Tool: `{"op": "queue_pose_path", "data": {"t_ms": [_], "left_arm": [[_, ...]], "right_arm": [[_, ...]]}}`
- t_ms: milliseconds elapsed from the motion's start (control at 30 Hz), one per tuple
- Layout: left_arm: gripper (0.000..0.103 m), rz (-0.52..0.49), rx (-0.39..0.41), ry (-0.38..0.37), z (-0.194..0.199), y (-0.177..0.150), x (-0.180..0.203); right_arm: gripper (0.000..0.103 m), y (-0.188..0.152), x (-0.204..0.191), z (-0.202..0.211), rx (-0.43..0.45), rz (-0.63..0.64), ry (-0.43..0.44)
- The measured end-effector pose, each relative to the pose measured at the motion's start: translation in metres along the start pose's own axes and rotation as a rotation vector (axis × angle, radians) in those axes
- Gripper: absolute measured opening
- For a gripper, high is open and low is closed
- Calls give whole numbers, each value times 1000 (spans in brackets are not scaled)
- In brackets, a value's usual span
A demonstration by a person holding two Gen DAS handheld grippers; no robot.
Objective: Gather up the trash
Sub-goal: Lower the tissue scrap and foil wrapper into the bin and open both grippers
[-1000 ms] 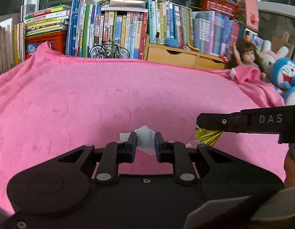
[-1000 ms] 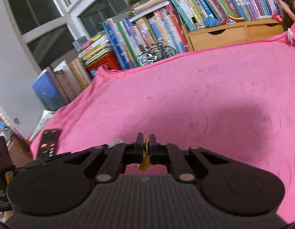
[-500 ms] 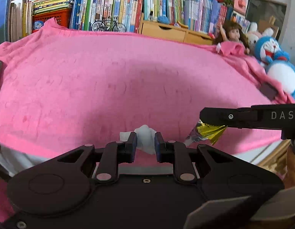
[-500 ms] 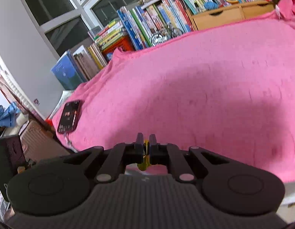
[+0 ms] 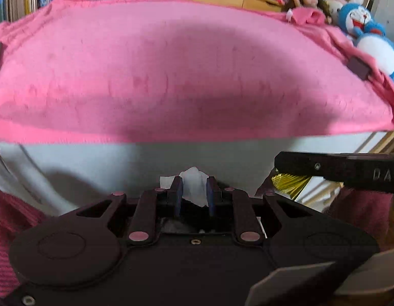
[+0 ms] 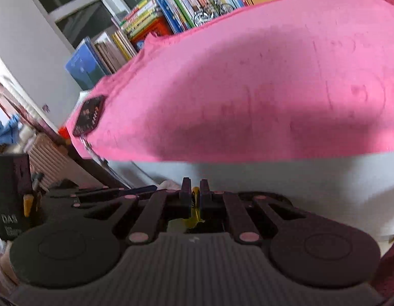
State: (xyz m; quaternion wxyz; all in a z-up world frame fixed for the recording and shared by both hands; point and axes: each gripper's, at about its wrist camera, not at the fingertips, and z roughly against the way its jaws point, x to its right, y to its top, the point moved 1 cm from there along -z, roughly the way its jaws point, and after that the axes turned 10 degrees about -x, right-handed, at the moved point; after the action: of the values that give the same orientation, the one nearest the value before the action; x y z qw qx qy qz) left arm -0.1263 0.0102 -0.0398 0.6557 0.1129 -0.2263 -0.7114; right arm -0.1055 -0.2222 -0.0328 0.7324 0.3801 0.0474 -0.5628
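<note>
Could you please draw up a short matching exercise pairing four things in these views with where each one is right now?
Things:
1. white tissue
2. gold foil wrapper
3. remote control
4. blue plush toy

Places:
A. at the far right edge of the pink blanket
B. clamped in the right gripper
C. lying on the blanket's left corner
D. clamped in the left gripper

Pairs: 1-D, 2-B, 3-C, 4-A
</note>
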Motion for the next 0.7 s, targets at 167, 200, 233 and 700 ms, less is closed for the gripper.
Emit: {"op": "queue_pose_path", "data": {"t_ms": [167, 200, 233, 700], "left_arm": [[19, 10, -71, 15, -22, -11, -3], [19, 12, -86, 16, -26, -13, -5], [19, 14, -99, 17, -30, -14, -6], [19, 54, -214, 11, -68, -19, -19]], "right_arm": [[10, -20, 7, -19, -49, -29, -27], [10, -22, 8, -22, -55, -37, -29], [11, -24, 10, -25, -60, -47, -29], [15, -34, 5, -45, -111, -79, -68]]}}
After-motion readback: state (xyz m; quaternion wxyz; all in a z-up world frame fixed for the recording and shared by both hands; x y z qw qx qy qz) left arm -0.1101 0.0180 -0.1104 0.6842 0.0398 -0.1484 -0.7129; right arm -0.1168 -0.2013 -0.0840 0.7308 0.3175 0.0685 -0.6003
